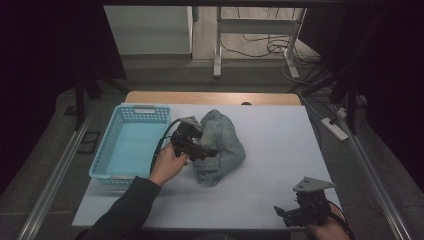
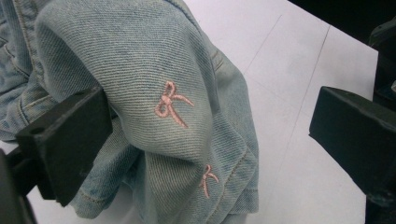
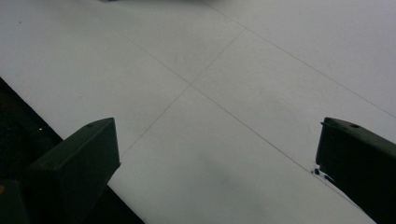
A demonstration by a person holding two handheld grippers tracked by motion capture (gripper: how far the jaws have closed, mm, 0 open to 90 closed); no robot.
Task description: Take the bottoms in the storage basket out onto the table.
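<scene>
High view: crumpled denim garment (image 1: pixel 220 145) lay mid-table on white table (image 1: pixel 280 150), just right of light blue basket (image 1: pixel 131 145). Left gripper (image 1: pixel 204 151) sat at garment's left edge, touching cloth. Right gripper (image 1: pixel 286 214) rested near front right table edge, well apart from garment.

Left gripper view: jaws stood wide apart, not pinching. Denim bulged between them, against left jaw. Pink bow stitching (image 2: pixel 171 103) showed on cloth.

Right gripper view: jaws spread wide over bare white table, holding nothing.
</scene>
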